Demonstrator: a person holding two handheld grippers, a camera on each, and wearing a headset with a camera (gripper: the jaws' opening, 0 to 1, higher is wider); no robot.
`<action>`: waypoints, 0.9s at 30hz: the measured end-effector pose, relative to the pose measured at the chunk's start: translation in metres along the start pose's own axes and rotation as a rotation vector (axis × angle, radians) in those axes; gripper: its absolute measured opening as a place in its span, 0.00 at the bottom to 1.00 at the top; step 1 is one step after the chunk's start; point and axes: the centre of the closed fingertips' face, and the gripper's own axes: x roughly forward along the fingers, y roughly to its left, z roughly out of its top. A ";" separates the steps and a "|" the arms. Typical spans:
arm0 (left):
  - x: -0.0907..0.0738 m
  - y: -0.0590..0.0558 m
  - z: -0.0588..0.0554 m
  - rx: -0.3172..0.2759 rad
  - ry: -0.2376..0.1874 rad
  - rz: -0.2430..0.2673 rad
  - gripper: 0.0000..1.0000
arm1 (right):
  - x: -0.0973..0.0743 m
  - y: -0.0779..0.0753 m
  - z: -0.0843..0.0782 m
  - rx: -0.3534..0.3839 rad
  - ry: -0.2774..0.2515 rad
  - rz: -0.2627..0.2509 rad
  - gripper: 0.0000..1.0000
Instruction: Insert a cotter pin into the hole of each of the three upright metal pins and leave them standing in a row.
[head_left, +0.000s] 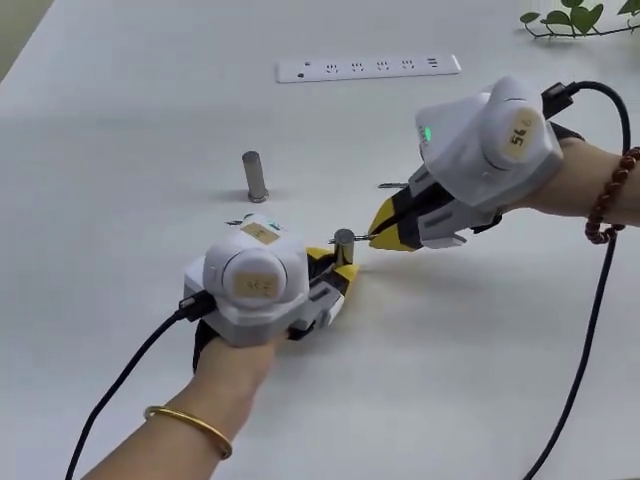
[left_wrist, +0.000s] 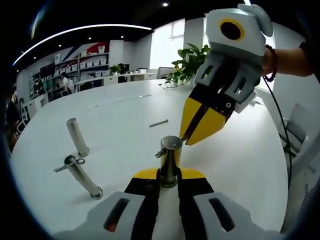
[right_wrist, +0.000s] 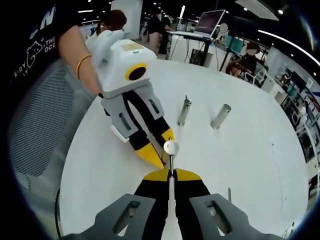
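Though clear, cotter pin (head_left: 392, 185), power strip (head_left: 368, 68)

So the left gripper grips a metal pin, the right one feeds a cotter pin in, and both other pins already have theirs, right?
Not quite: only the nearer pin carries a cotter pin; the farther pin is bare, as the left gripper view shows. The rest holds.

Bright, even light from a ceiling strip (left_wrist: 90, 28) and a window (left_wrist: 167, 42) nearly washes out the white table (head_left: 120, 150), so the far metal pin (head_left: 255, 177) casts only a small soft shadow, while both gripper views bulge at their edges, backgrounds slightly soft.
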 end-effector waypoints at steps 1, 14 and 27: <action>0.000 0.000 0.000 -0.004 0.000 0.002 0.11 | 0.000 0.000 0.000 0.006 0.001 -0.001 0.00; 0.001 0.000 -0.003 -0.023 0.002 0.019 0.11 | 0.004 0.001 0.004 0.076 -0.018 -0.013 0.00; 0.001 0.000 -0.003 -0.016 0.001 0.021 0.11 | 0.000 -0.002 0.004 0.157 -0.044 -0.037 0.02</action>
